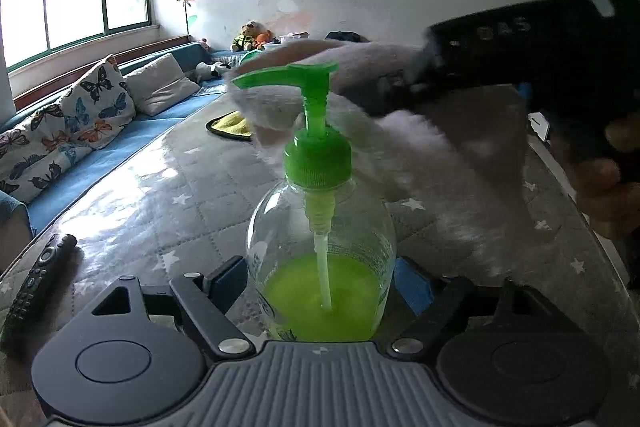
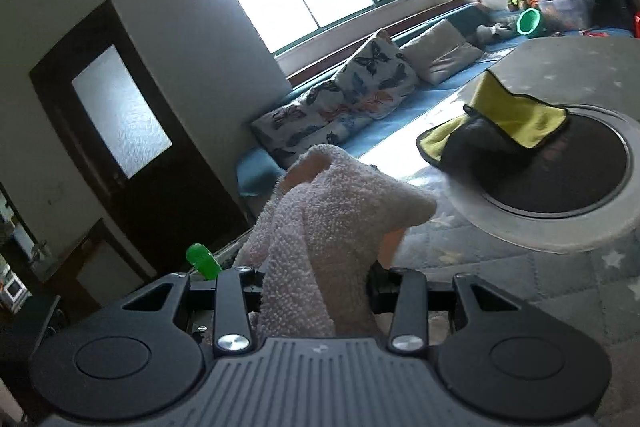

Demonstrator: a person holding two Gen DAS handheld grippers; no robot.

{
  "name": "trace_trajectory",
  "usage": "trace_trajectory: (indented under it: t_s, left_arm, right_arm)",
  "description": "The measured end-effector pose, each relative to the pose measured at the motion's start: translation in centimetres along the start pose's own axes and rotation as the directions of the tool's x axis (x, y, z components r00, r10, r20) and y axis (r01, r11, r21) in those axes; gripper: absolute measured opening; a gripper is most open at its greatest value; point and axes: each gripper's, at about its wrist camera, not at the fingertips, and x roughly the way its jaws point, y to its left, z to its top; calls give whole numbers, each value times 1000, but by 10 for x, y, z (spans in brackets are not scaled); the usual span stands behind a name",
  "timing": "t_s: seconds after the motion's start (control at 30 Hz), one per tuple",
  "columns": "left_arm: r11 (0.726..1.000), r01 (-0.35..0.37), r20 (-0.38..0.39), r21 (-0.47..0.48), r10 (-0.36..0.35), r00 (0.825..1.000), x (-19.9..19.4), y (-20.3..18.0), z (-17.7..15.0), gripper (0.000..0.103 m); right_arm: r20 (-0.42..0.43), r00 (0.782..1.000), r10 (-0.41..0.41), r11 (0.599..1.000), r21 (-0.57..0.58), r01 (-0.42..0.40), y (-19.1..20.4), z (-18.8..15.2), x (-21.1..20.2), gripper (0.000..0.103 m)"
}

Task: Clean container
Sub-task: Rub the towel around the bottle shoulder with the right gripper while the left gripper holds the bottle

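A clear pump bottle (image 1: 320,227) with green liquid in its lower part and a green pump head stands upright between the fingers of my left gripper (image 1: 320,283), which is shut on its body. My right gripper (image 1: 404,83) reaches in from the right, shut on a pale pink cloth (image 1: 272,107) that lies blurred against the pump head. In the right wrist view the pink cloth (image 2: 332,227) bunches up between the fingers of that gripper (image 2: 316,283), and only the green nozzle tip (image 2: 202,259) of the bottle shows at lower left.
A grey star-patterned quilted cover (image 1: 160,187) lies over the table. A yellow and black cloth (image 2: 504,131) rests on a dark round inset (image 2: 580,179). A remote control (image 1: 36,279) lies at the near left. A blue sofa with cushions (image 1: 80,119) runs along the window side.
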Motion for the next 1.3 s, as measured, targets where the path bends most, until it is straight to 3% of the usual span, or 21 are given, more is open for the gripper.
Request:
trace_trajectory:
  t_s: [0.27, 0.57, 0.87, 1.1, 1.3]
  left_arm:
    - [1000, 6, 1, 11, -6, 1000, 0, 1, -1, 83]
    - [1000, 0, 1, 8, 0, 1000, -1, 2, -2, 83]
    - [1000, -18, 0, -2, 18, 1000, -6, 8, -4, 83]
    - [1000, -16, -1, -23, 16, 1000, -9, 13, -7, 83]
    - [1000, -14, -2, -20, 14, 1000, -8, 13, -8, 83]
  right_arm:
    - [-43, 998, -40, 996, 72, 43, -23, -13, 23, 40]
    - [-117, 980, -160, 987, -5, 161, -34, -36, 34, 40]
    - [-142, 970, -198, 976, -124, 181, -19, -57, 23, 40]
    - [-132, 976, -170, 980, -129, 154, -10, -56, 7, 40]
    - [-28, 997, -69, 993, -98, 66, 7, -23, -13, 40]
